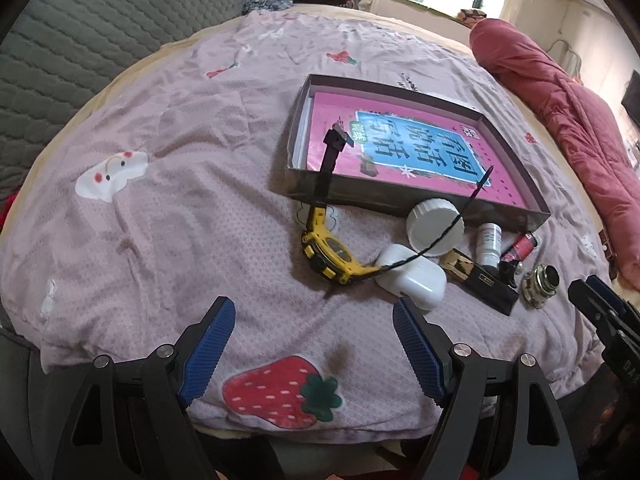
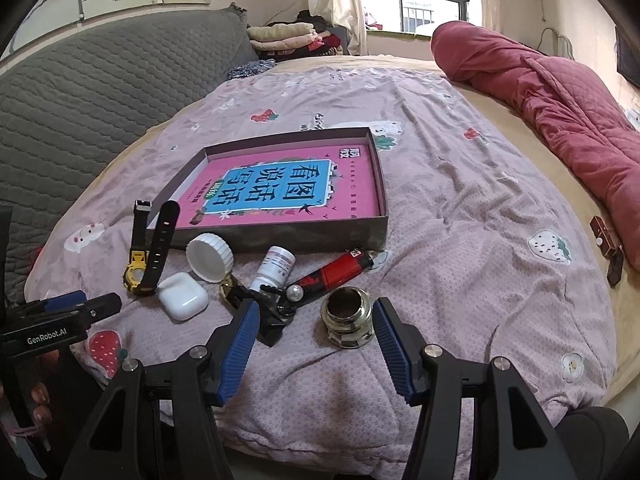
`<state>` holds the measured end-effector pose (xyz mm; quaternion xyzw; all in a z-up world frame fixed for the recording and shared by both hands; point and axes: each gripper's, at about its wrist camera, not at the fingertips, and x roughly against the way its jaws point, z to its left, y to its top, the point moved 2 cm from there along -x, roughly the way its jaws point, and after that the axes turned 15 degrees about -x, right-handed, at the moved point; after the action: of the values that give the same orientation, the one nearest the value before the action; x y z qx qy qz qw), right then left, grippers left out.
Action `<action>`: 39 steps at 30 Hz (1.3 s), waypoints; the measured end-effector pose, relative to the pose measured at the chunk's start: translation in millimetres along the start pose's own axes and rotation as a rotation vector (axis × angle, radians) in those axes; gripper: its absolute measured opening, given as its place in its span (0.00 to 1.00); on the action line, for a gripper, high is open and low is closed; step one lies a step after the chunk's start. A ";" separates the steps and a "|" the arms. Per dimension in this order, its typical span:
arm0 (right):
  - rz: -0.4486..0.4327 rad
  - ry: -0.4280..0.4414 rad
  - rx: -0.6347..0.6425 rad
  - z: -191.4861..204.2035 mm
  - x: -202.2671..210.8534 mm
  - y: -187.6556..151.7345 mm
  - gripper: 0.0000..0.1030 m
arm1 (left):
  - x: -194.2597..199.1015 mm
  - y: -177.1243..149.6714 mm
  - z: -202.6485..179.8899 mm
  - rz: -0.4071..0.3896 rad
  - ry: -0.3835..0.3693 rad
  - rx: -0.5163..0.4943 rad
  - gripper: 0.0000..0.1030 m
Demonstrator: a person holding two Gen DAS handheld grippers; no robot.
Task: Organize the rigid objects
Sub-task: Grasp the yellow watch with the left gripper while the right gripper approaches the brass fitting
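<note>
Nearest, right gripper (image 2: 316, 344) spread wide and empty, low over the bed (image 2: 460, 208), its pads either side of the brass fitting (image 2: 347, 317) without touching; left gripper (image 1: 314, 346) likewise open, empty, hovering short of the yellow watch (image 1: 330, 254). Beyond, still loose on the quilt: white earbud case (image 2: 183, 295), white cap (image 2: 211, 257), small bottle (image 2: 274, 269), red lighter (image 2: 340, 271). Farthest, shallow box (image 2: 384, 184) holding only a pink book (image 2: 280, 190) — sorting seemingly not yet begun.
</note>
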<state>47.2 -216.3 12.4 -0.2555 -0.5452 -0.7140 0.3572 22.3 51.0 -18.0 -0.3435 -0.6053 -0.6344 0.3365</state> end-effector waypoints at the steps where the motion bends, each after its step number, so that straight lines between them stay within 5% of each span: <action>1: 0.002 0.000 -0.002 -0.9 -0.5 -0.5 0.57 | -0.2 0.2 -0.3 -0.002 -0.006 -0.006 0.80; 10: 0.018 0.006 -0.010 -4.1 -6.3 -1.5 0.57 | -1.4 6.5 -16.9 -0.046 -0.050 -0.145 0.80; 21: 0.031 0.004 -0.019 -7.6 -11.1 -2.2 0.57 | -25.8 6.0 31.2 0.002 -0.100 0.072 0.80; 31: 0.037 -0.005 -0.013 -6.1 -16.6 -3.9 0.57 | -46.3 8.6 21.5 0.060 -0.237 0.170 0.78; 39: 0.042 -0.012 -0.032 -11.7 -18.2 -2.4 0.57 | -61.7 19.6 17.9 0.070 -0.356 0.304 0.52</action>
<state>56.8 -223.0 -6.0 -0.2769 -0.5304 -0.7135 0.3646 72.5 68.8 -59.0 -0.4162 -0.7313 -0.4534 0.2940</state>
